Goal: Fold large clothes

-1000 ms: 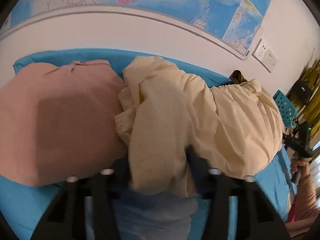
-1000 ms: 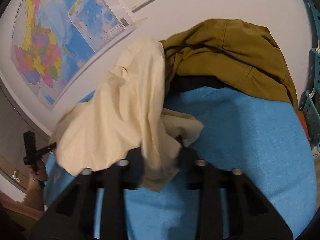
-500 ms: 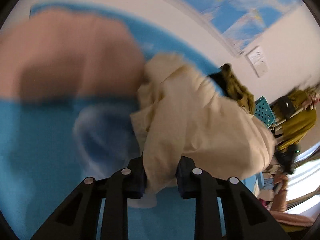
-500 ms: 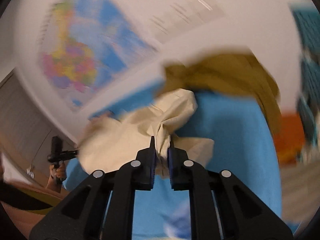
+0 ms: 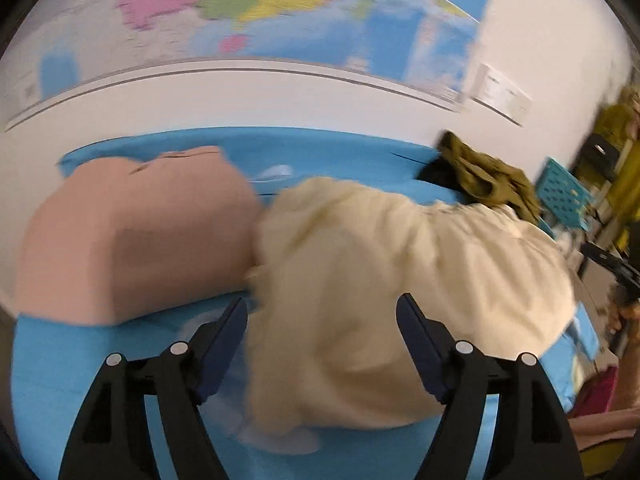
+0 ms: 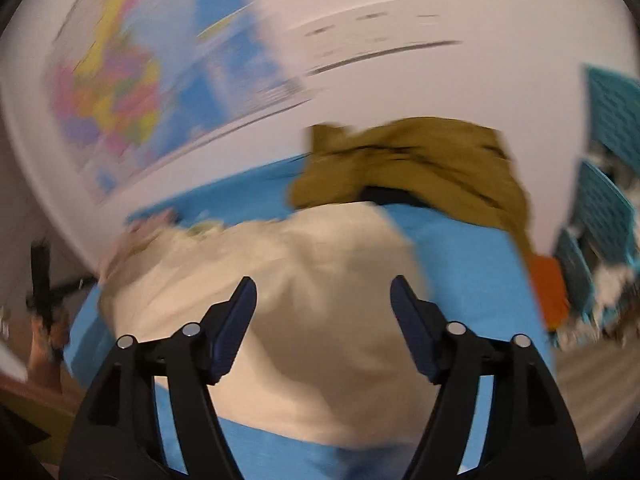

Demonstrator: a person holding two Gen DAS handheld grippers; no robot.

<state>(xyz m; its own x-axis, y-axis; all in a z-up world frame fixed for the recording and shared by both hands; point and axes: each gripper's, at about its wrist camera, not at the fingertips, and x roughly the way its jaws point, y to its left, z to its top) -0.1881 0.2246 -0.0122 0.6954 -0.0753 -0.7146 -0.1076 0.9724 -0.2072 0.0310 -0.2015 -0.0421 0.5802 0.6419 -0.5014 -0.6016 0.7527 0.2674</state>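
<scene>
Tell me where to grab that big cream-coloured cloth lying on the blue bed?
Probably the crumpled cream-coloured cloth is best pinched at its near edge, coming from the front: there the fabric lies loose on the blue bed cover, just ahead of the open left tool.

Three garments lie on the one blue surface (image 5: pixel 100 368). One cream garment (image 5: pixel 400 300) sits at the centre of the left wrist view. One folded pink garment (image 5: pixel 132 236) lies at nine o'clock from it. One olive garment (image 5: pixel 488 176) is bunched at one o'clock. One wall map (image 5: pixel 248 8) hangs at twelve o'clock. Two teal perforated crates (image 6: pixel 600 204) stand at three o'clock in the right wrist view.
</scene>
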